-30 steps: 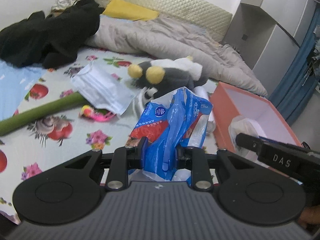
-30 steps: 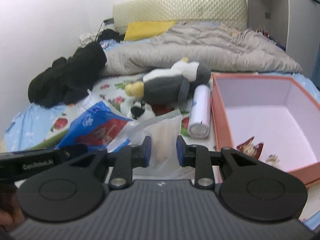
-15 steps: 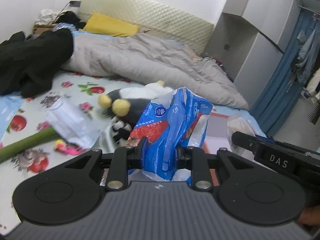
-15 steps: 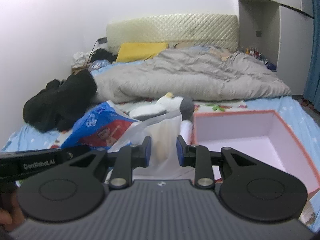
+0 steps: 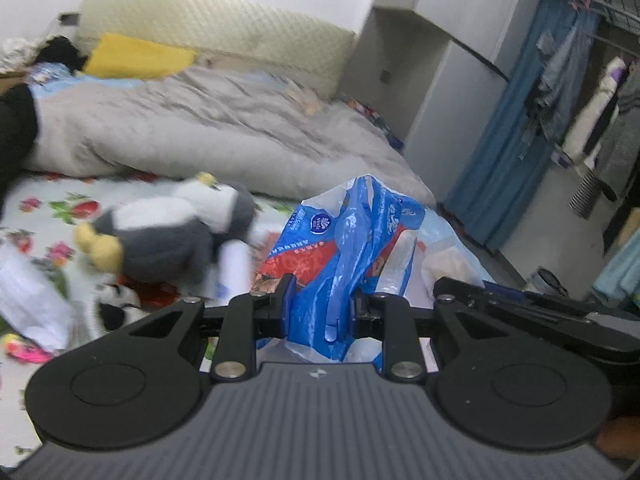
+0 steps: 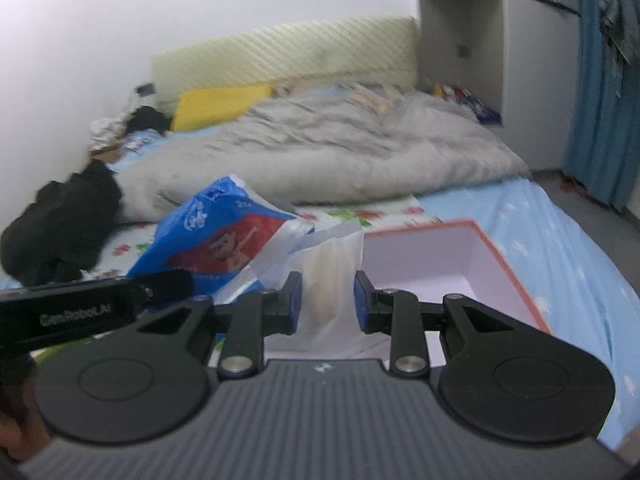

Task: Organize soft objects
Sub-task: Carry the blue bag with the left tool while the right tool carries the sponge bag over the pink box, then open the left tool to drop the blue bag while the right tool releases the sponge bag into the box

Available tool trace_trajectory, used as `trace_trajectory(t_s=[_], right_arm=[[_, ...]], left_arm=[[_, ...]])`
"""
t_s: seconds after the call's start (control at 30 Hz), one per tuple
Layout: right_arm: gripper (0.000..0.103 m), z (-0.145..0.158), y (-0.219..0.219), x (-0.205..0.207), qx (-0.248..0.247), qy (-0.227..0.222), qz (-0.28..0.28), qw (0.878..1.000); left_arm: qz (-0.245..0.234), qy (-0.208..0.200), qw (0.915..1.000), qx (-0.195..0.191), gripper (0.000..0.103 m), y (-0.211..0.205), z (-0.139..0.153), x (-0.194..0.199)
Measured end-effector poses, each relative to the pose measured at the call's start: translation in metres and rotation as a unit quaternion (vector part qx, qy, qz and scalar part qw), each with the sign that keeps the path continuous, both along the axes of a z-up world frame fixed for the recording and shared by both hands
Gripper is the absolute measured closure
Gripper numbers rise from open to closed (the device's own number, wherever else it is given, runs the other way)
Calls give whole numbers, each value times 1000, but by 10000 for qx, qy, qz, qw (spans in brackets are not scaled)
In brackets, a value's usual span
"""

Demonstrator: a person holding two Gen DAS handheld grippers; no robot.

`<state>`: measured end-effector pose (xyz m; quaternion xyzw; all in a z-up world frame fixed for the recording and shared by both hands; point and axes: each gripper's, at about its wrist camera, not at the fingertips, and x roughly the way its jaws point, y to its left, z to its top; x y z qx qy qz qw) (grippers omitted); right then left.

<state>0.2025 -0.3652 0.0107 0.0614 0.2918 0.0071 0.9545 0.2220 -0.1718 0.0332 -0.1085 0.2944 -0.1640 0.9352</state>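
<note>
At lower centre, the left gripper (image 5: 322, 306) pinches the blue bag (image 5: 352, 248); the right gripper (image 6: 327, 302) clamps its clear end (image 6: 328, 276). Light, limp, slippery film: bunched folds probably hold best.

plush penguin (image 5: 168, 236) motion-blurred, pink box (image 6: 448, 264) partly hidden

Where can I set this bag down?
The box floor looks bare where visible, right ahead of the right claw. The blue sheet between box and curtain is free too. It is crowded left of the box around the penguin, mask and black clothes.
</note>
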Motion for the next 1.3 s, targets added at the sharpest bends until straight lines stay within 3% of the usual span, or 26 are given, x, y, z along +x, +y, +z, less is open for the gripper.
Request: trace_trajectory(t_s=[0.33,0.6,0.73,0.77,0.8,1.07,1.3], right_arm=[[70,-73,-69,28,410,1396,-784,9863],[69,-116,-83,34,516,1997,-915,9742],[59,-120,-85,35,521,2042,-874,9736],[52,-121,-86,36,503,2031,-888,9738],[51,-120,-88,36,511,2015,-902,9740],[51,-101,-86,28,604,1742,-834,9793],[51,-64,-71,8,587,1237,-722,9880]], left_arm=[[-742,976,9922,222,74,-71,-68,61],[-958,1619,9816,329,73,-93,-116,89],[-994,1691,9798,390,71,-99,-122,90],[-999,1690,9797,399,66,-100,-122,90],[-1012,1669,9800,396,59,-101,-122,90],[-1044,1516,9824,319,53,-97,-108,82],[-1020,1105,9883,271,53,-84,-74,61]])
